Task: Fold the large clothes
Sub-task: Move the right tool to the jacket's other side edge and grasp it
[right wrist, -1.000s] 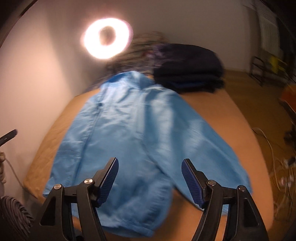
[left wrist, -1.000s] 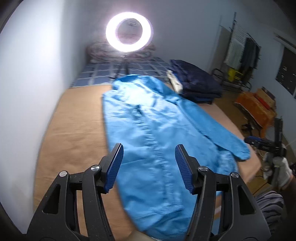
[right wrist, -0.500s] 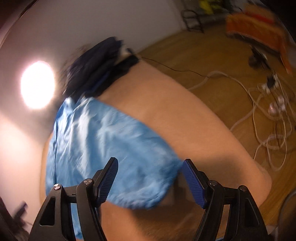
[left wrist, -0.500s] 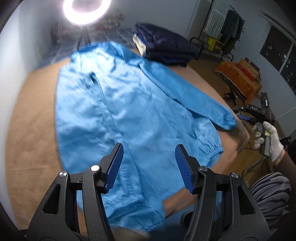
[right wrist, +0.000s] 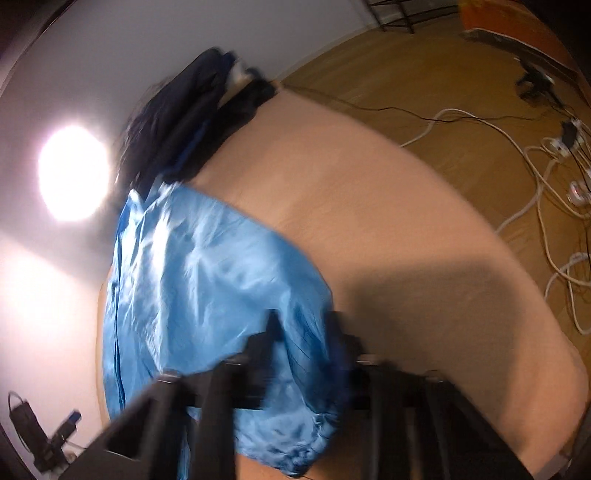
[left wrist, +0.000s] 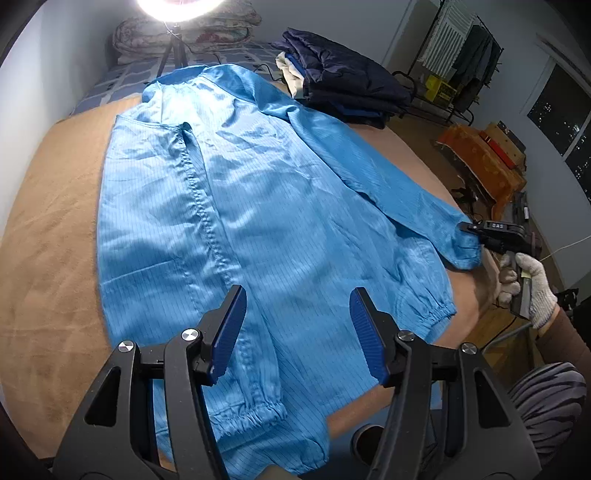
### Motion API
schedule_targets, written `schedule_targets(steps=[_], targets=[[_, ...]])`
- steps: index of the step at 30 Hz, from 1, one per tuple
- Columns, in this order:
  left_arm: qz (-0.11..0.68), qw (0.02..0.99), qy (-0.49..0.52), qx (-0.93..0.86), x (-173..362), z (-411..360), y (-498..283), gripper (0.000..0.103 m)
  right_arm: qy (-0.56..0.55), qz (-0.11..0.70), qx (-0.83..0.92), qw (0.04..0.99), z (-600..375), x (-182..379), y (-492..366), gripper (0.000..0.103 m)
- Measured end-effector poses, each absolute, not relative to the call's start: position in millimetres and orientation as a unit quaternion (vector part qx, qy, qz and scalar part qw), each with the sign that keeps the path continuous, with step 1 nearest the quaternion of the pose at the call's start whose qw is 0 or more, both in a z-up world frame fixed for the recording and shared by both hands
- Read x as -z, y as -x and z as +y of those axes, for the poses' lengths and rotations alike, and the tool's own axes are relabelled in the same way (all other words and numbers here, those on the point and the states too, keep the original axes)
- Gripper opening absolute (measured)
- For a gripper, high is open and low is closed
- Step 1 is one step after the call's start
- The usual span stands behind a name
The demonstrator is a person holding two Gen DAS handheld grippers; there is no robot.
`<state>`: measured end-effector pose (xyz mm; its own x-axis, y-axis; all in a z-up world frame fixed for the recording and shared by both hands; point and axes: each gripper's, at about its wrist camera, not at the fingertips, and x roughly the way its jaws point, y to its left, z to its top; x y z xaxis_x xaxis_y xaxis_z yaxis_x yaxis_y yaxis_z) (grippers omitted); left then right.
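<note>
A brown-covered bed point(left wrist: 48, 236) carries a blue coverall point(left wrist: 258, 206) spread flat, collar toward the far wall, zip running down its middle, its elastic cuffs near the bed's near edge. Behind it on the bed sits a stack of dark folded clothes point(left wrist: 347, 85), touching the coverall's shoulder. The left wrist view shows the whole garment and the room beyond: a ring light point(left wrist: 177, 3) on a tripod at the head, a quilt point(left wrist: 184, 33) rolled against the wall, a clothes rack point(left wrist: 461, 62), an orange-draped box point(left wrist: 484, 162). It also shows the right gripper point(left wrist: 480, 236) from outside, held in a white-gloved hand point(left wrist: 532, 284), touching the end of the outstretched sleeve point(left wrist: 436, 221); a small label on it has writing too small to read. The right wrist view is blurred; it shows the sleeve cuff bunched between that gripper's fingers, which stand narrow and appear closed on the cloth, plus white cables point(right wrist: 546, 184) on the wood floor point(right wrist: 424, 66) that the other view does not show. The left gripper point(left wrist: 297, 332) hangs above the coverall's lower half with its jaws spread wide, holding nothing.
</note>
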<state>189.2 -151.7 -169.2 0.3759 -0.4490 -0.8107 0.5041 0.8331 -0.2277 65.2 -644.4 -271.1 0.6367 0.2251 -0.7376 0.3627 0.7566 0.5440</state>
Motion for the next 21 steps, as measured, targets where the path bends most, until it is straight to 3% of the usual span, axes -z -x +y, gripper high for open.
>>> schedule_targets(steps=[1, 4, 12, 21], targets=[[0.477, 0.830, -0.030, 0.286, 169.0, -151.3, -190.3, 0.060, -0.328, 0.420, 0.038, 0.845, -638.1, 263.5, -65.0, 0.003], [0.478, 0.831, -0.023, 0.283, 169.8, -149.3, -195.2, 0.060, -0.289, 0.400, 0.027, 0.869, -618.6, 237.8, -58.0, 0.000], [0.478, 0.831, 0.029, 0.282, 166.7, -139.2, -208.2, 0.060, -0.200, 0.360, -0.090, 0.907, -534.8, 176.9, -39.9, 0.000], [0.473, 0.834, 0.090, 0.271, 160.3, -119.1, -216.7, 0.060, -0.104, 0.405, -0.254, 0.872, -425.2, 169.2, -42.5, 0.000]])
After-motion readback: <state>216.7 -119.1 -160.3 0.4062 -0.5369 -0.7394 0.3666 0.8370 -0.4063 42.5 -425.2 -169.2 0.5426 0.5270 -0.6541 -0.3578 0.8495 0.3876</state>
